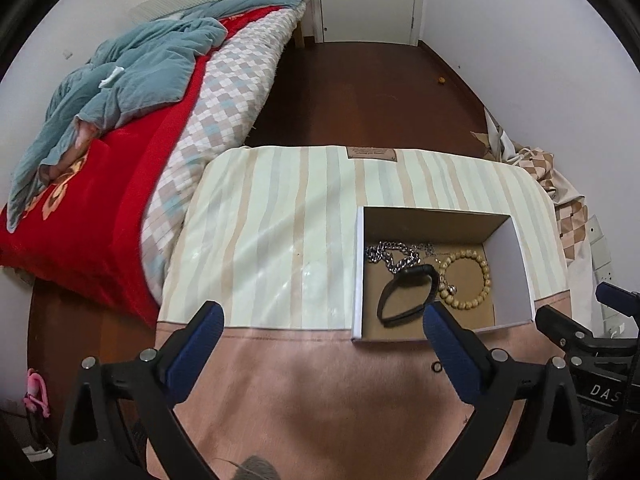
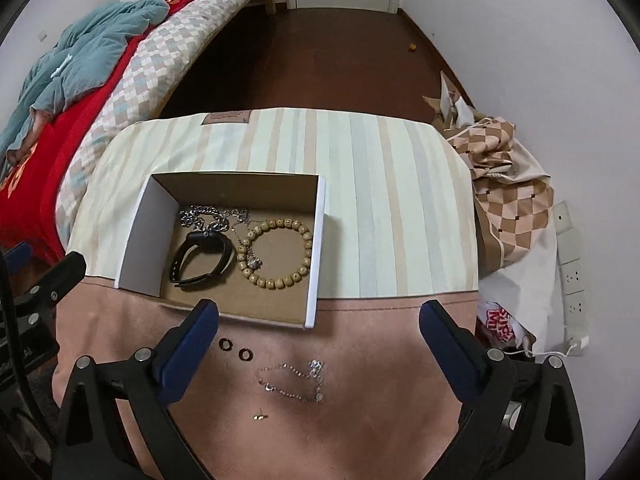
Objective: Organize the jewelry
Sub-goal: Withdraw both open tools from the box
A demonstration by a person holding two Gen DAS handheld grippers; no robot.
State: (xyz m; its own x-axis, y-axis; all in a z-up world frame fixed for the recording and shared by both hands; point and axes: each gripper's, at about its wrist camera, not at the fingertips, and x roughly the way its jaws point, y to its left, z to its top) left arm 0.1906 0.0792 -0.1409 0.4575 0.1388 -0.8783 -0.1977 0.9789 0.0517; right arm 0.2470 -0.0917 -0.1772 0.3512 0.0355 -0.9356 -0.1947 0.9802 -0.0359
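An open cardboard box [image 2: 136, 236] [image 1: 520, 256] sits on the cloth-covered table. It holds a wooden bead bracelet [image 2: 306, 248] [image 1: 486, 276], a black band [image 2: 192, 256] [image 1: 390, 294] and a silver chain [image 2: 200, 216] [image 1: 384, 254]. In front of the box on the pink cloth lie two dark rings [image 2: 244, 354], a thin silver bracelet [image 2: 296, 380] and a small gold earring [image 2: 260, 416]. One ring [image 1: 436, 367] shows in the left wrist view. My right gripper [image 2: 318, 320] is open and empty above these loose pieces. My left gripper [image 1: 322, 318] is open and empty, left of the box.
A bed [image 1: 104, 184] with a red blanket and teal quilt stands to the left. Checked cloth [image 2: 508, 196] and a power strip [image 2: 572, 268] lie at the right by the wall. Brown floor [image 2: 332, 60] stretches beyond the table to a white door.
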